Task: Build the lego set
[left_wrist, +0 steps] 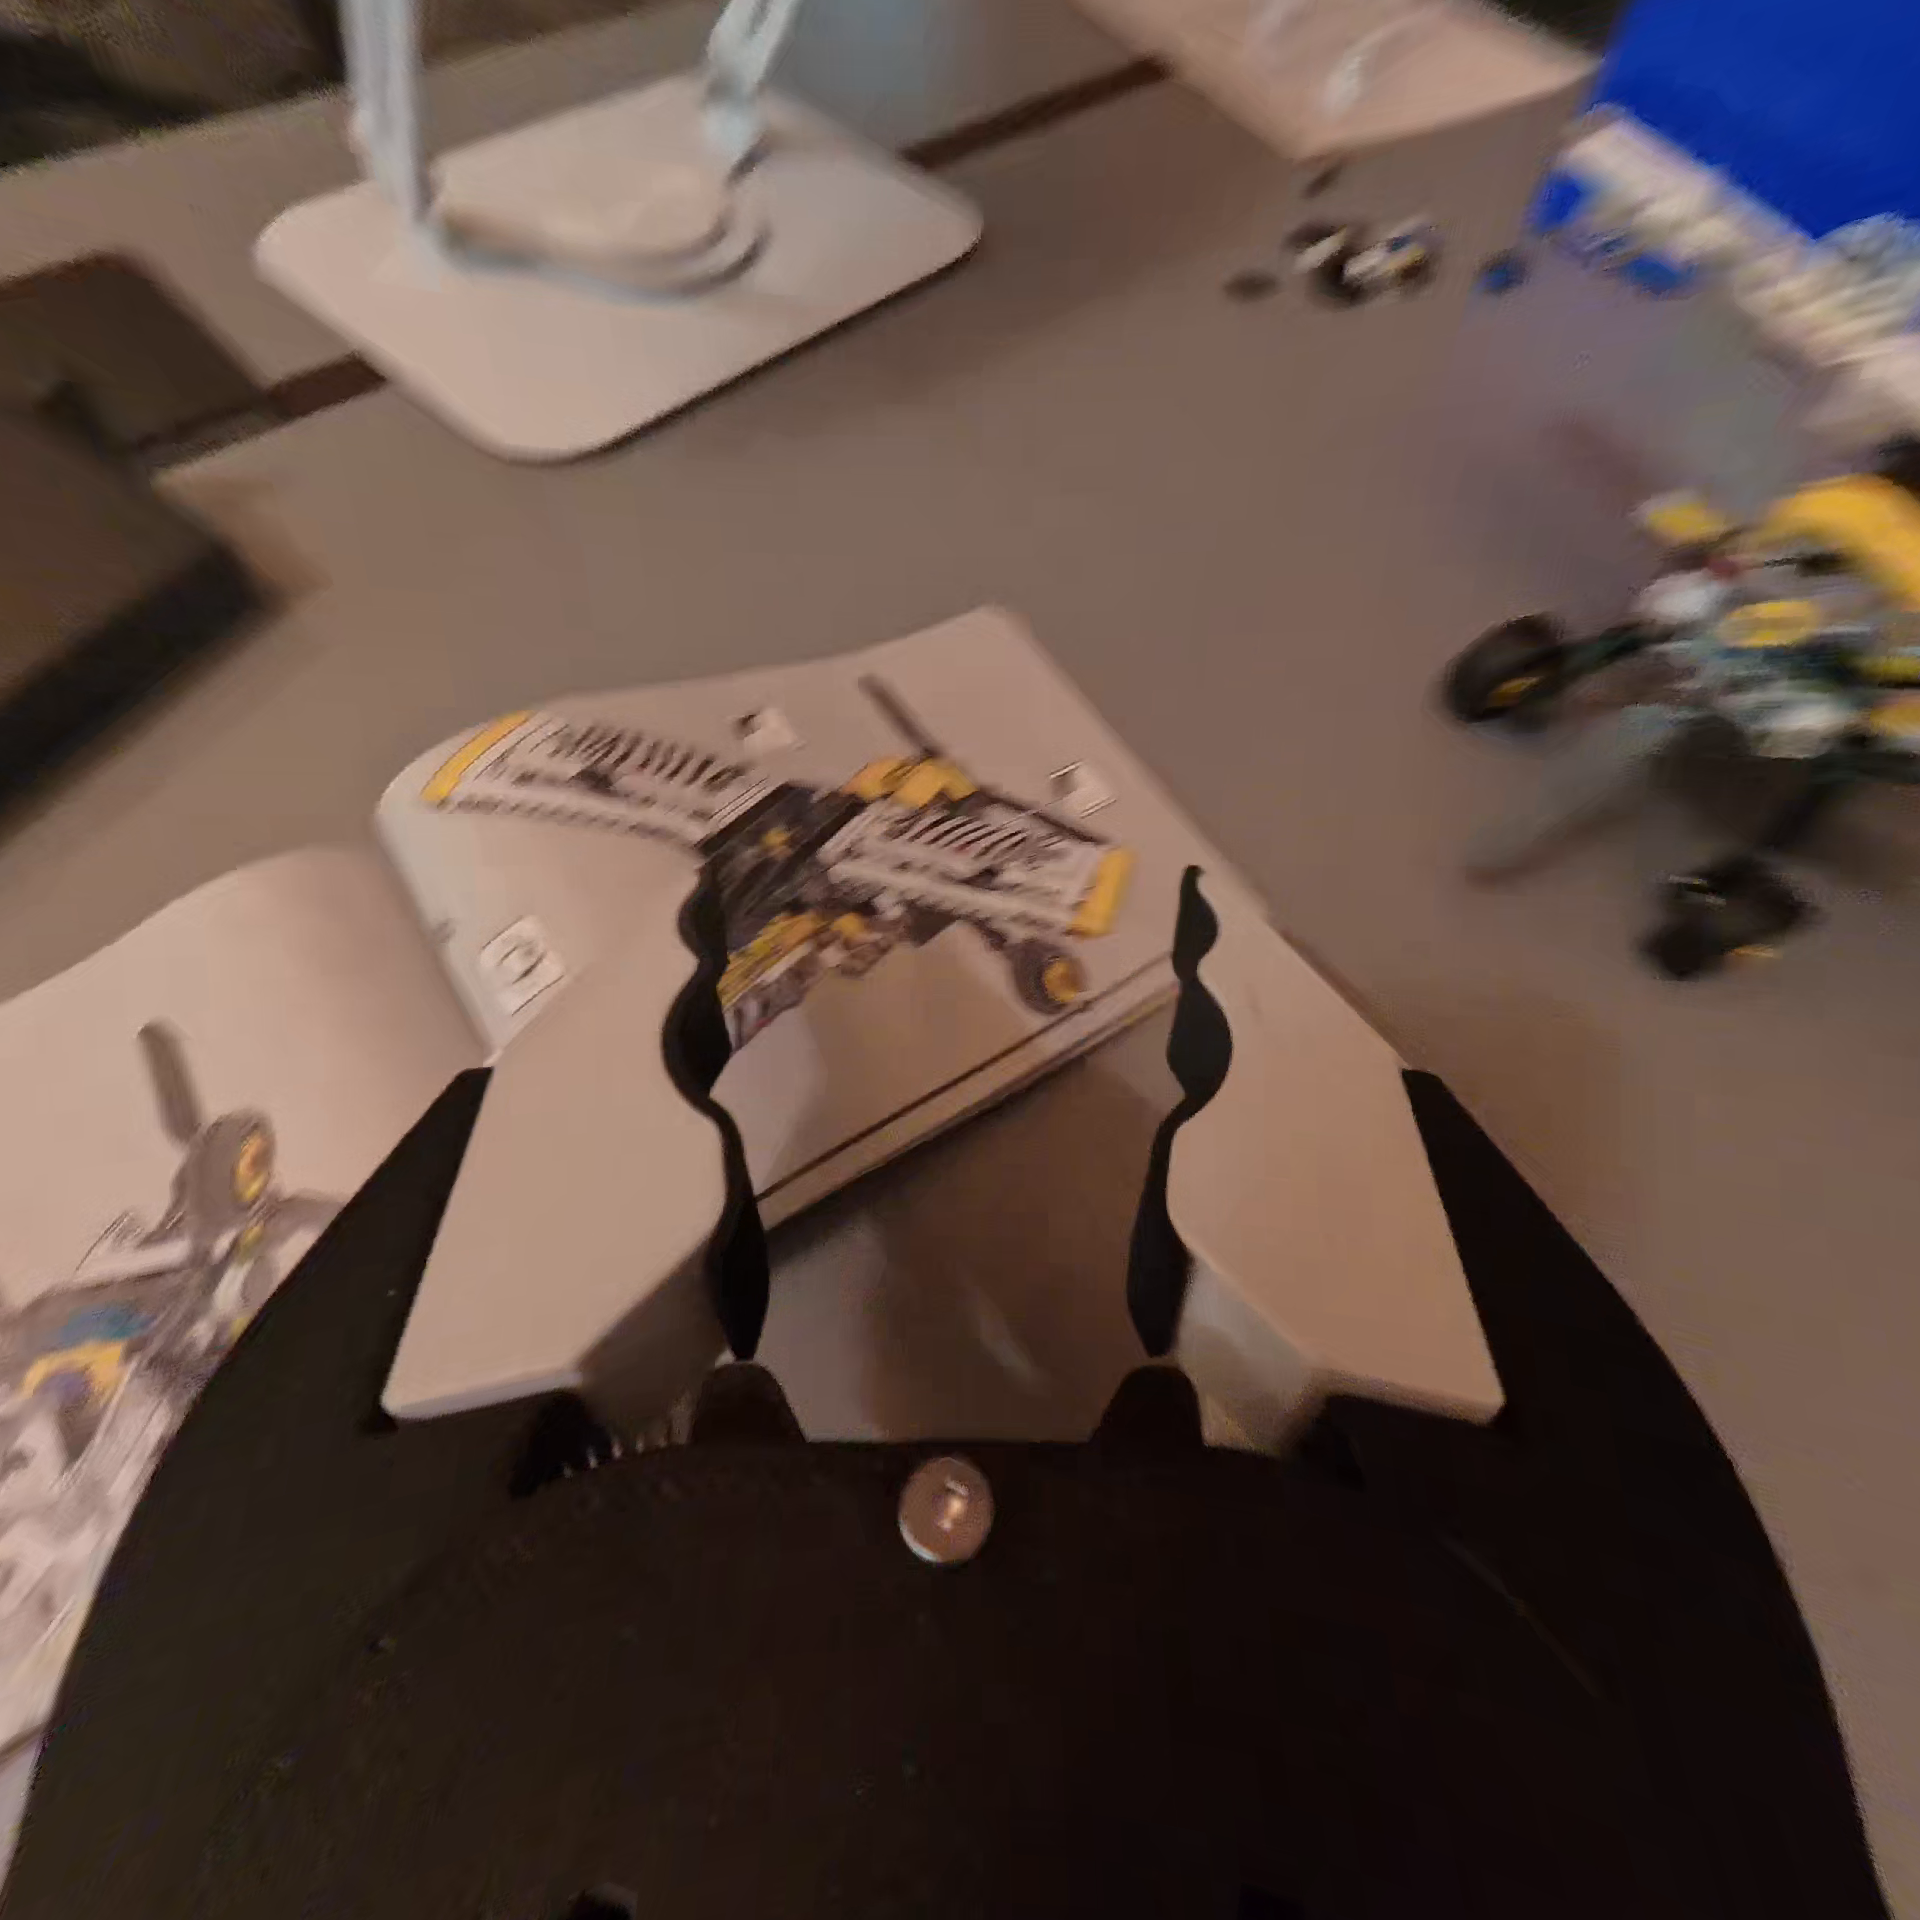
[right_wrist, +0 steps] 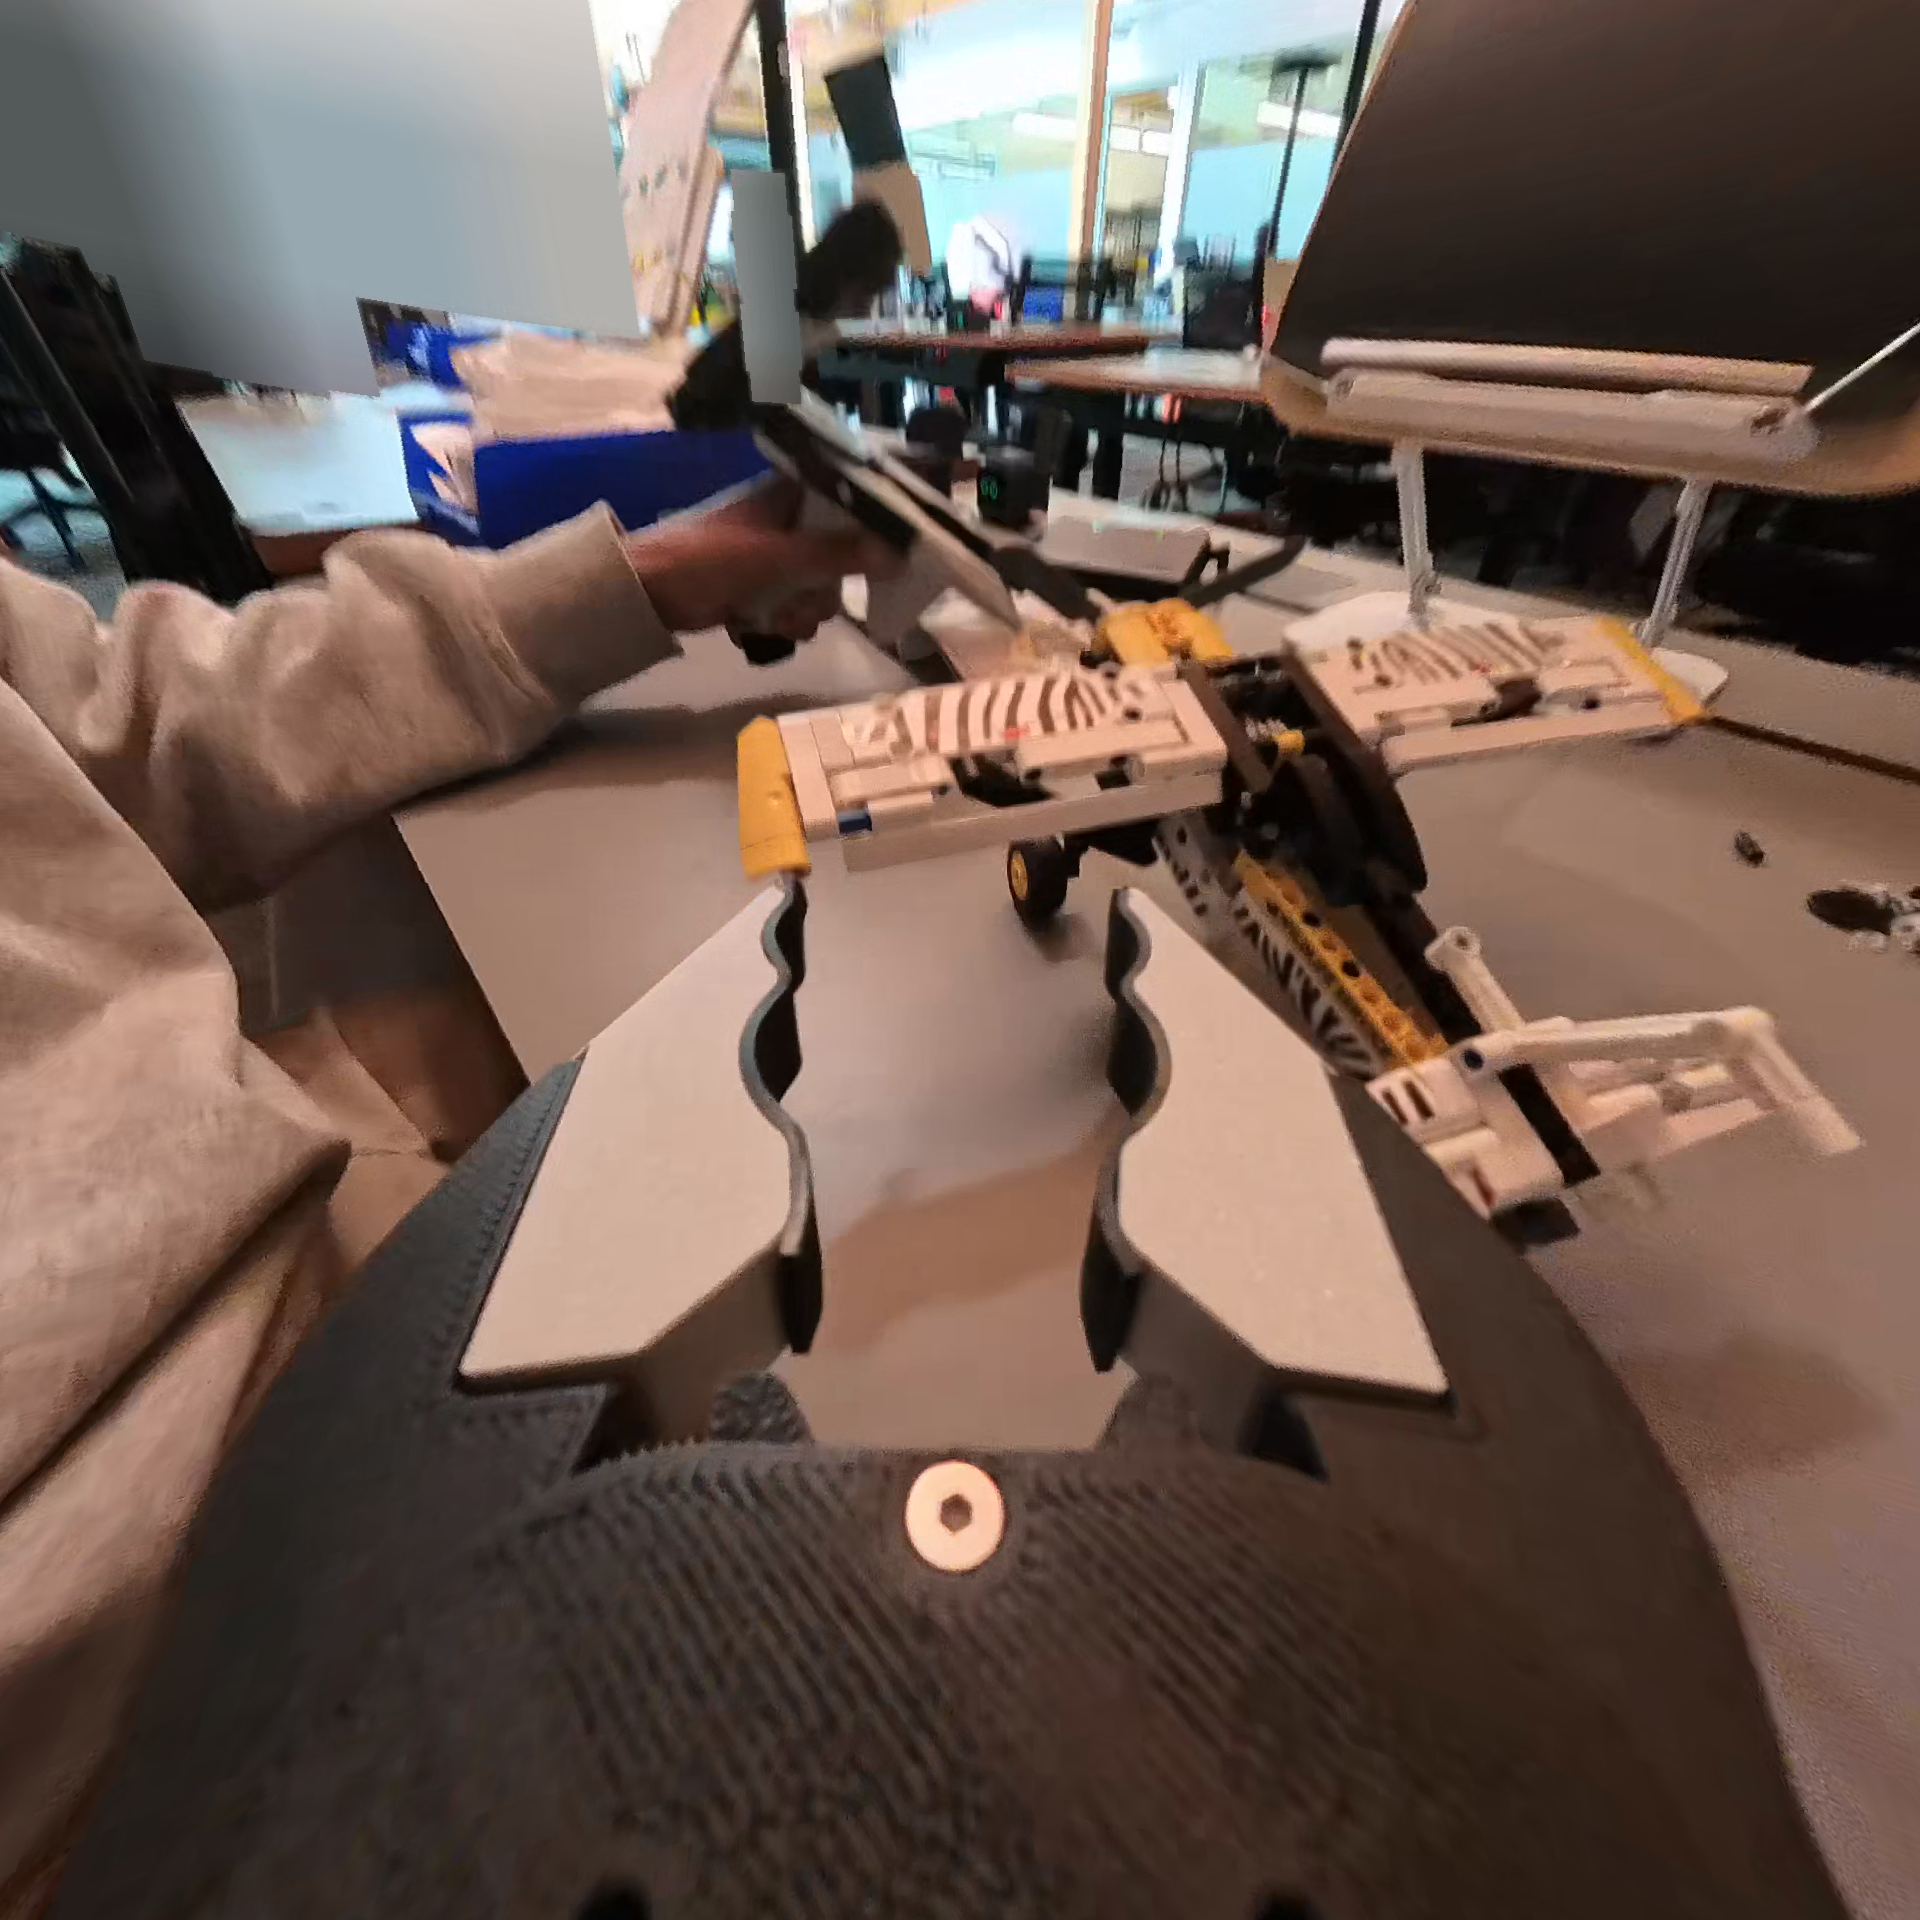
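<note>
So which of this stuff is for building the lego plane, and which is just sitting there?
For the build:
- lego plane, standing on the table
- open instruction booklet
- loose small pieces
- blue box
- left gripper and right gripper, both open and empty

Just lying about:
- white monitor stand
- dark pad at the table's edge

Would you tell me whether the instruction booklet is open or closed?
Open: the instruction booklet lies spread on the table, pages showing either side of its fold.
</note>
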Demonstrator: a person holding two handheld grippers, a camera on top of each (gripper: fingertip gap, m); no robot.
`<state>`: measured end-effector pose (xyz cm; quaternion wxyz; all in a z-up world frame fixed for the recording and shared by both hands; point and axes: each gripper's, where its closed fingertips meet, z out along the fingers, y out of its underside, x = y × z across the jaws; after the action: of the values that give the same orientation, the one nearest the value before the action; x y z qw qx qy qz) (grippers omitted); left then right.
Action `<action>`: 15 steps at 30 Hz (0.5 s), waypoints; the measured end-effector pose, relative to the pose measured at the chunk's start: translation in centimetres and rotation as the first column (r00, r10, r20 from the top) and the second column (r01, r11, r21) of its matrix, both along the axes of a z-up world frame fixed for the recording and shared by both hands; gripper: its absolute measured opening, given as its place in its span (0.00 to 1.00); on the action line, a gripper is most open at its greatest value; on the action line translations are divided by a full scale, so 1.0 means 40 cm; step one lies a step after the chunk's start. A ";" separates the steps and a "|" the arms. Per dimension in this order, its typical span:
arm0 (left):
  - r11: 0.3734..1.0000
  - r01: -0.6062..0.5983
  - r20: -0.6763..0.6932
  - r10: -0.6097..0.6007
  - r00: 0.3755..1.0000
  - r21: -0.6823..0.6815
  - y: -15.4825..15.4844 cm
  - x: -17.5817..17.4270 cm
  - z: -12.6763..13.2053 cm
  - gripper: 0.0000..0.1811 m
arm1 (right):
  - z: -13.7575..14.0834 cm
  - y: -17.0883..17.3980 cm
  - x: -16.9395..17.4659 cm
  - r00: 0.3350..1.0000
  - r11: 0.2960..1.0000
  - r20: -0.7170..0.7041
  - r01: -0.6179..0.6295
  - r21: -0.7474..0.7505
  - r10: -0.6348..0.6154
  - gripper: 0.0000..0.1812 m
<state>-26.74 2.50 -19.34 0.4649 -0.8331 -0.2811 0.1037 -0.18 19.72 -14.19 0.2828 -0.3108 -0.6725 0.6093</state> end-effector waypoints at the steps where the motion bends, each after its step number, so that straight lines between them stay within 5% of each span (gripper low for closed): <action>1: 0.997 -0.059 0.000 0.059 0.998 -0.045 -0.013 -0.021 -0.021 0.50 | 0.021 0.000 -0.001 0.999 0.999 -0.047 -0.007 -0.036 0.005 0.32; 6: 0.980 -0.156 0.000 0.157 0.988 -0.121 -0.070 -0.058 -0.039 0.61 | 0.049 -0.001 -0.004 0.992 0.990 -0.102 -0.081 -0.115 0.069 0.29; 11: 0.993 0.042 0.059 -0.036 0.998 -0.110 -0.119 -0.022 -0.067 0.57 | 0.054 -0.003 0.011 0.983 0.997 -0.180 -0.039 -0.068 0.026 0.19; 15: 0.981 0.056 0.020 -0.053 0.998 -0.185 -0.155 -0.022 -0.089 0.53 | 0.063 0.002 0.017 0.970 0.999 -0.243 0.015 -0.047 -0.026 0.11</action>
<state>-27.63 -3.69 -22.91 0.3858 -0.8809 -0.2508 0.1107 0.52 19.80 -11.68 0.3623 -0.2469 -0.6159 0.6546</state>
